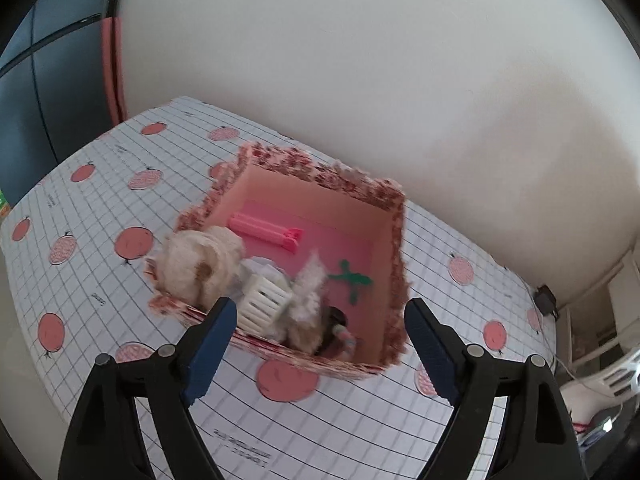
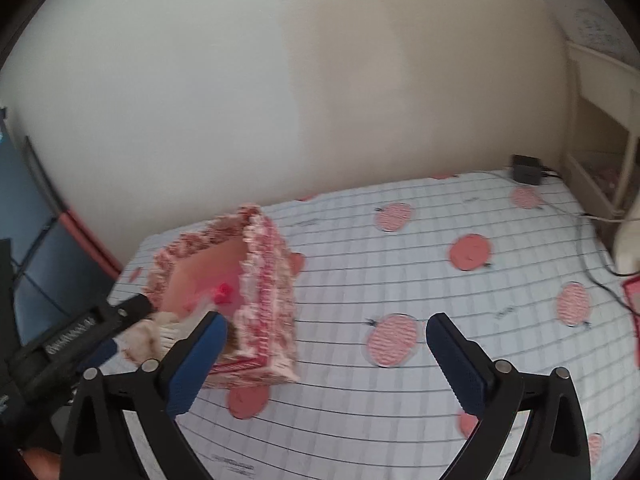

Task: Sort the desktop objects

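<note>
Hovering over the filled box (image 1: 394,216)
Both the left gripper (image 1: 316,344) and the right gripper (image 2: 324,354) gape empty; the box sits centre-frame before the left, nearer.

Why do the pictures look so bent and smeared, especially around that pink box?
Left wrist view: the fisheye lens bows the tablecloth grid and darkens the corners; the box rim and the fluffy things inside are blurred. Right wrist view: same curving, the box is smeared, and soft shadow falls across the wall.
</note>
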Action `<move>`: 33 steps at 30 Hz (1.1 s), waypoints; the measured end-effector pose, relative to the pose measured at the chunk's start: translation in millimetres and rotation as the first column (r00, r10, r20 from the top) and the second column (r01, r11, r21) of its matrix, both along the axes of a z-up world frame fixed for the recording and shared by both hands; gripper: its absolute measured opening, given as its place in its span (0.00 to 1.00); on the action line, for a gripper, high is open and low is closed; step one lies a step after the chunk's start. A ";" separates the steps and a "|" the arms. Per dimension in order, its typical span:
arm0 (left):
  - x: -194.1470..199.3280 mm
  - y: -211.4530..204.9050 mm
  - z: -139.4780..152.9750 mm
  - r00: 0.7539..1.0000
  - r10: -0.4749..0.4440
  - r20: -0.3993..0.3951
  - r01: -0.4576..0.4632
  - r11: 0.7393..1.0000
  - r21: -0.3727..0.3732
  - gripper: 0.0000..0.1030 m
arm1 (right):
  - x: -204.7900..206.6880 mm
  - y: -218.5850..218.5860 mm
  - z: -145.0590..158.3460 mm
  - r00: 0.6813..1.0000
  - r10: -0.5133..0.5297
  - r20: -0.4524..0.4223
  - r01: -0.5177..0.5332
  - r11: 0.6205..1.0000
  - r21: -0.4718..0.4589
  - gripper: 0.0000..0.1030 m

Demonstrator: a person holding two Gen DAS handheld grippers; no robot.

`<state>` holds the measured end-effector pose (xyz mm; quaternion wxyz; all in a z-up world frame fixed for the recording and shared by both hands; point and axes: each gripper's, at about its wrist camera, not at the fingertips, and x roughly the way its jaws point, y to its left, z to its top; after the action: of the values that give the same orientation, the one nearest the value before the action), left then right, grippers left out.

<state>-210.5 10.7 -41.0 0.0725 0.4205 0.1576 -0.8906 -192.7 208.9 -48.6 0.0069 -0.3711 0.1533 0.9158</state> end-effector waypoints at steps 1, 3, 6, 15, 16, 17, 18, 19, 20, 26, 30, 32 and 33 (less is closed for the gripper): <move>0.7 4.9 0.6 1.000 -0.012 0.002 0.012 1.000 -0.013 0.84 | 3.4 3.2 1.7 1.000 -0.004 -0.001 0.004 1.000 0.024 0.98; 6.7 15.9 2.2 0.999 -0.044 -0.001 0.044 0.998 -0.039 0.84 | 12.2 11.2 4.7 1.000 -0.022 -0.006 0.023 0.998 0.058 0.99; 20.6 26.1 6.0 0.996 -0.093 -0.006 0.092 0.995 -0.043 0.88 | 30.0 22.8 2.9 0.998 -0.058 0.006 0.058 0.997 0.052 1.00; 72.5 53.3 30.3 0.967 -0.254 -0.034 0.253 0.966 -0.047 0.98 | 91.6 57.6 19.7 0.977 -0.198 0.080 0.199 0.980 -0.006 1.00; 78.6 54.4 34.8 0.965 -0.260 -0.035 0.258 0.965 -0.056 0.99 | 98.3 59.6 25.0 0.975 -0.208 0.082 0.209 0.978 0.000 1.00; 83.4 55.3 38.6 0.964 -0.263 -0.037 0.260 0.963 -0.063 1.00 | 102.1 59.5 27.5 0.974 -0.212 0.082 0.213 0.977 0.002 1.00; 91.2 55.1 44.4 0.963 -0.265 -0.049 0.261 0.963 -0.070 1.00 | 107.1 59.1 32.1 0.974 -0.212 0.079 0.212 0.977 0.003 1.00; 96.7 54.3 48.1 0.963 -0.264 -0.058 0.260 0.963 -0.072 1.00 | 113.8 57.9 36.2 0.975 -0.208 0.076 0.208 0.978 0.003 1.00; 103.8 53.2 53.0 0.962 -0.265 -0.065 0.260 0.963 -0.075 1.00 | 120.1 56.0 39.2 0.976 -0.202 0.076 0.203 0.979 0.004 1.00; 134.2 45.2 73.8 0.954 -0.288 -0.088 0.282 0.957 -0.073 1.00 | 151.1 38.7 60.1 0.979 -0.189 0.071 0.187 0.982 0.029 1.00; 152.6 44.0 87.1 0.943 -0.313 -0.111 0.303 0.948 -0.099 1.00 | 165.7 32.7 70.2 0.976 -0.200 0.083 0.197 0.979 0.043 1.00; 160.2 41.8 92.0 0.944 -0.310 -0.111 0.298 0.948 -0.116 1.00 | 172.1 30.8 75.4 0.977 -0.200 0.081 0.196 0.979 0.047 1.00; 163.8 40.4 94.3 0.946 -0.305 -0.109 0.292 0.949 -0.123 1.00 | 175.4 28.9 78.7 0.977 -0.199 0.078 0.195 0.979 0.050 1.00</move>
<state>-46.7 51.1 53.3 -0.0515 0.3778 0.0494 -0.9231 -17.4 237.8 30.1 0.1117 -0.3912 0.1696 0.8976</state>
